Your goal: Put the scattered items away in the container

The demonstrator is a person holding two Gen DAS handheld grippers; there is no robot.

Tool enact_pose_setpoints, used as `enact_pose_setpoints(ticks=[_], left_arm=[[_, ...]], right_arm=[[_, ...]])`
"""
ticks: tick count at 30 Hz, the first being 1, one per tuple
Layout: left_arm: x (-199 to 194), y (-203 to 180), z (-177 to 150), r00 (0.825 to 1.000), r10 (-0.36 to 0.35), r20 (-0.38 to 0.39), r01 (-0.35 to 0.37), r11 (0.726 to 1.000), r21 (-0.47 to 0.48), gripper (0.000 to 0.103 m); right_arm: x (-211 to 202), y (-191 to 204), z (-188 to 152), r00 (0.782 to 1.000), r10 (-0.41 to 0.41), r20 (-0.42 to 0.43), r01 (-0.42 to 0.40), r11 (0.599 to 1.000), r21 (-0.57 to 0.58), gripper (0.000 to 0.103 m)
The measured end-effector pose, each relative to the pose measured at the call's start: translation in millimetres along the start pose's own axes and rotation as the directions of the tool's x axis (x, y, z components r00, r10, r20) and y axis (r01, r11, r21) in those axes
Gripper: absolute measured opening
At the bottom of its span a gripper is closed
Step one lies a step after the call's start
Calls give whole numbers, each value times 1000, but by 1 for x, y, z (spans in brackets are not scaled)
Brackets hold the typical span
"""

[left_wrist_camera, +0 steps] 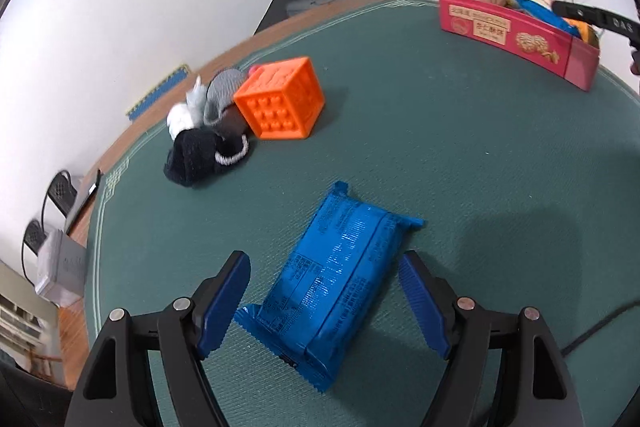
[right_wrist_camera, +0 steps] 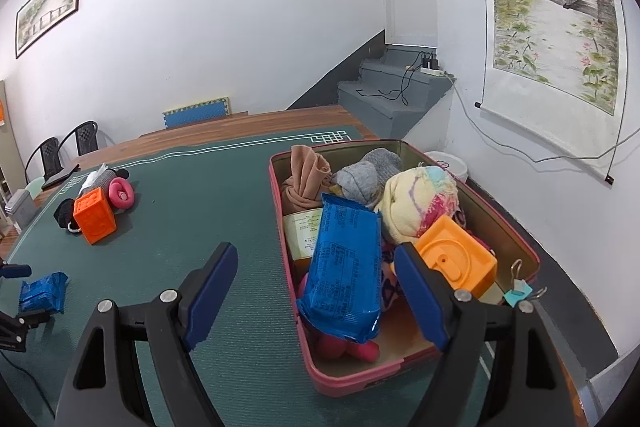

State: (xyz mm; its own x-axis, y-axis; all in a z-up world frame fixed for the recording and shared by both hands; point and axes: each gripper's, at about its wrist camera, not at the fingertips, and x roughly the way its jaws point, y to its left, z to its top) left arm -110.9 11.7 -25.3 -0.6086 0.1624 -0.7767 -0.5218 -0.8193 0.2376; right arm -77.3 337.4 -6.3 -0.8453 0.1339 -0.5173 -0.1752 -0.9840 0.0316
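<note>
A blue snack packet (left_wrist_camera: pixel 340 279) lies on the green mat between the fingers of my open left gripper (left_wrist_camera: pixel 324 267), which does not touch it; it also shows in the right wrist view (right_wrist_camera: pixel 42 291). An orange cube (left_wrist_camera: pixel 280 103) and a heap of dark socks (left_wrist_camera: pixel 208 147) lie further off. The pink tin (right_wrist_camera: pixel 360 377) holds socks, an orange block (right_wrist_camera: pixel 456 259) and a second blue packet (right_wrist_camera: pixel 346 275). My right gripper (right_wrist_camera: pixel 316 263) is open and empty, its jaws either side of that packet above the tin's near end.
A pink ring toy (right_wrist_camera: pixel 121 191) lies behind the cube. The tin also shows at the far right in the left wrist view (left_wrist_camera: pixel 520 39). The mat's wooden table edge (left_wrist_camera: pixel 132 131) runs at the left. A cable (left_wrist_camera: pixel 600 327) trails at the right.
</note>
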Motion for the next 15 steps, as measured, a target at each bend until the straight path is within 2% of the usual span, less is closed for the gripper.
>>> enact_pose_setpoints(ticks=[2, 3, 4, 10, 15], left_arm=[[1, 4, -1, 1000, -29, 5, 29, 999, -46, 75], [1, 5, -3, 999, -46, 10, 47, 997, -65, 61], [1, 7, -4, 998, -64, 16, 65, 994, -84, 59], [3, 7, -1, 999, -47, 24, 51, 981, -188, 55], [6, 9, 3, 998, -42, 35, 51, 955, -291, 53]], right_arm=[[1, 2, -1, 1000, -1, -2, 1, 1000, -8, 83], [1, 2, -1, 1000, -1, -3, 1, 1000, -12, 83], [2, 3, -1, 1000, -1, -5, 1, 1000, -16, 83], [5, 11, -2, 1000, -4, -19, 3, 999, -43, 83], [4, 48, 7, 992, 104, -76, -111, 988, -103, 83]])
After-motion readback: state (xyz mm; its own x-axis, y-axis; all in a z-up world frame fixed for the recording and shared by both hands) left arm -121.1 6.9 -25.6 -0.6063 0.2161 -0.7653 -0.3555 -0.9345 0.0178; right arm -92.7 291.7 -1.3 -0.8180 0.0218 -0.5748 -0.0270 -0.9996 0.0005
